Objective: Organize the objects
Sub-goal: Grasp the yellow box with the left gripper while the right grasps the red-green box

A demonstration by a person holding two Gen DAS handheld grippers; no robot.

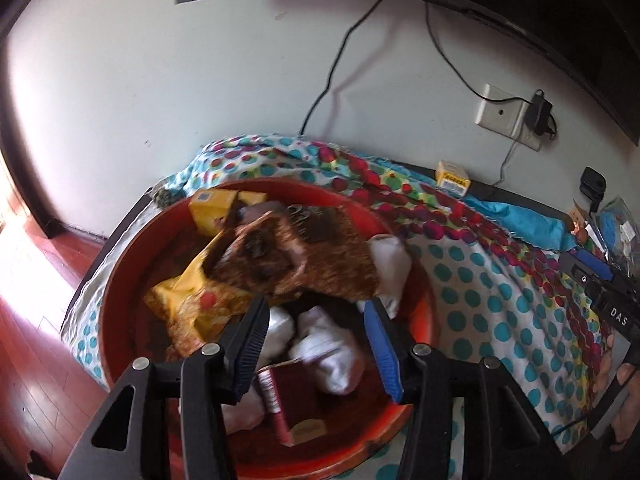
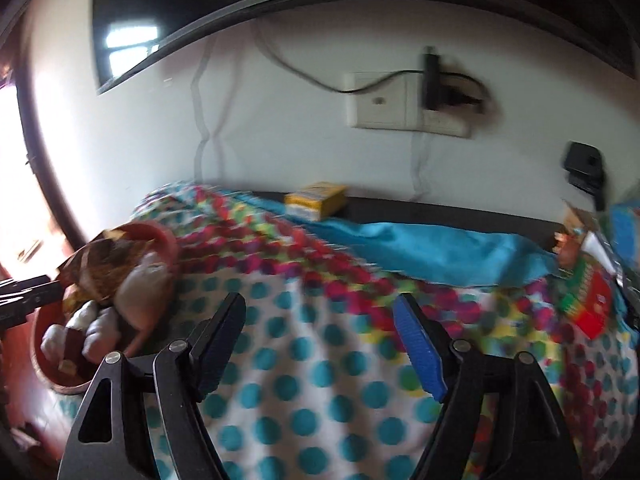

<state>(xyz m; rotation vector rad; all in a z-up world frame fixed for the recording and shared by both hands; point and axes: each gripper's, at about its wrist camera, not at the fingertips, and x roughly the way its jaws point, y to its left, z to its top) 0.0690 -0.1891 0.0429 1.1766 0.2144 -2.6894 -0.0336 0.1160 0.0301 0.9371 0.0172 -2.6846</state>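
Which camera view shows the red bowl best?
The left wrist view: the red bowl fills the middle, seen from above, with packets and white bundles inside. The right wrist view shows it only small, blurred, at the left edge.

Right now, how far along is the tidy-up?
Done: the red tub already holds white bundles, a brown packet and yellow packs. In hand: nothing; left gripper and right gripper are open. Left: yellow box by the wall and the clutter on the cloth's right.
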